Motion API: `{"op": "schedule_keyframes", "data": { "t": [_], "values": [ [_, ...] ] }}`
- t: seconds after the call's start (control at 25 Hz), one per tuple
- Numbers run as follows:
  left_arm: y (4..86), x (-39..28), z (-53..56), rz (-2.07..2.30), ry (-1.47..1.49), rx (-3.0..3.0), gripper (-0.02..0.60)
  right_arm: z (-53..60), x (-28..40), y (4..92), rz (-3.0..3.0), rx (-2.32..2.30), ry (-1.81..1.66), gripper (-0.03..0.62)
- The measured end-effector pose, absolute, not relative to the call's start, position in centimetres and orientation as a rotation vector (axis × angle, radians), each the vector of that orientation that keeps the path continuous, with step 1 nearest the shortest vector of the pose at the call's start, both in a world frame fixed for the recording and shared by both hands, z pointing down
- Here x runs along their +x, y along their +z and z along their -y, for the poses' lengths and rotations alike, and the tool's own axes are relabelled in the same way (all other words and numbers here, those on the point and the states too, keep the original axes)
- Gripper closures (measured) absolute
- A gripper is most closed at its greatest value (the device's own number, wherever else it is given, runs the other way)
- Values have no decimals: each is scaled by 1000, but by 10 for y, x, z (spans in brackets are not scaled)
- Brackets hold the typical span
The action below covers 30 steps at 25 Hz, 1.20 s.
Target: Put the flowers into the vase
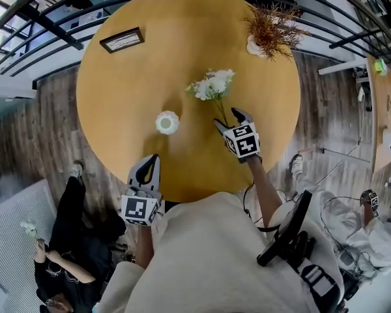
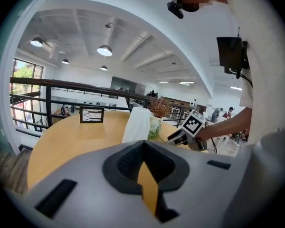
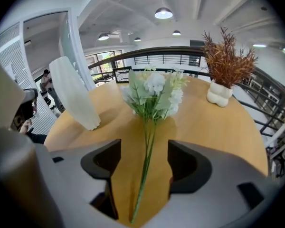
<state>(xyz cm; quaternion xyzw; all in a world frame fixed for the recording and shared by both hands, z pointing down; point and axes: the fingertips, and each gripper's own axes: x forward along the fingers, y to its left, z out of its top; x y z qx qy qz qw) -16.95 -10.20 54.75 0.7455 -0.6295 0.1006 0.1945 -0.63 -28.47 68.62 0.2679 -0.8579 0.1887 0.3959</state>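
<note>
A bunch of white flowers [image 1: 213,85] with green stems lies flat on the round wooden table [image 1: 137,77]. My right gripper [image 1: 229,119] is open, one jaw on each side of the stem ends, pads not touching them. In the right gripper view the stems [image 3: 145,170] run up the gap between the jaws to the blooms [image 3: 154,91]. The white ribbed vase [image 1: 167,122] stands upright left of the flowers, also visible as the vase [image 3: 76,94] and the vase [image 2: 137,125]. My left gripper [image 1: 151,158] is shut and empty at the table's near edge, pointing toward the vase.
A framed picture [image 1: 122,40] stands at the table's far left. A dried reddish plant in a white pot [image 1: 272,28] sits at the far right. A dark railing curves behind the table. A person [image 1: 65,253] sits on the floor at lower left.
</note>
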Motion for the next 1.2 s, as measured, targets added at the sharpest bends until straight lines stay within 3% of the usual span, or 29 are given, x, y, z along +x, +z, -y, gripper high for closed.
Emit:
{"op": "schedule_keyframes", "data": {
  "t": [0.4,0.6,0.68,1.2],
  "values": [
    [548,-179,96,1801,280,2033,575,313,-26,717,2111,685,526,303],
    [549,-183,91,1813,277,2020,575,322,-21,720,2070,743,470,519],
    [550,-185,89,1816,278,2015,575,322,-21,719,2066,746,456,557],
    [544,-177,87,1816,276,2046,575,324,-32,673,2238,776,441,582]
  ]
}}
